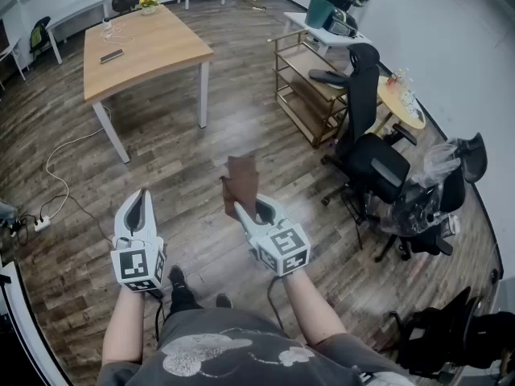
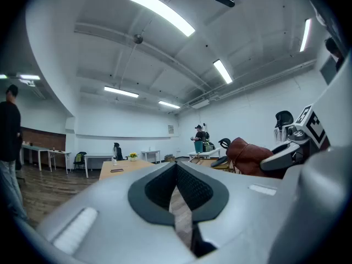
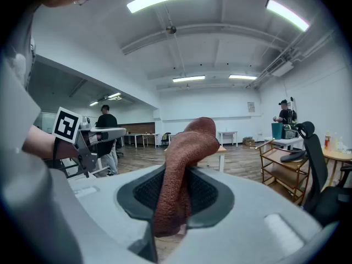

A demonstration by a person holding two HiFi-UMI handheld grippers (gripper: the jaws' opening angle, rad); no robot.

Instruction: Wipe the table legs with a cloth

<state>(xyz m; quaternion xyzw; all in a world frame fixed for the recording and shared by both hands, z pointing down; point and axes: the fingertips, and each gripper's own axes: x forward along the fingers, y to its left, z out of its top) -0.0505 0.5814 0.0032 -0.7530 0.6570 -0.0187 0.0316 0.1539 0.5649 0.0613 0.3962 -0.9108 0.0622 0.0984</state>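
The cloth (image 1: 241, 182) is pinched in the right gripper (image 1: 256, 207), its jaws clamped on the brown fabric. In the right gripper view the cloth (image 3: 190, 142) stands up from the pads and flops over, and its lower end is hidden between them. The left gripper (image 1: 142, 198) is closed on nothing, with only a thin sliver of floor showing between its pads (image 2: 190, 188). The table (image 1: 141, 43) stands well apart at 11 o'clock. Two white legs (image 1: 203, 93) show at its near side, while the far ones are hidden under the top. Small things on the top are too small to make out. A black chair (image 1: 366, 135) stands at 3 o'clock beside a gold shelf cart (image 1: 310, 87), and a plastic-wrapped chair (image 1: 438, 187) beyond is hard to read. The floor (image 1: 185, 159) is dark wood plank, with a white cable (image 1: 60, 155) trailing at 9 o'clock. The walls are white, with strip lights (image 2: 162, 11) overhead.
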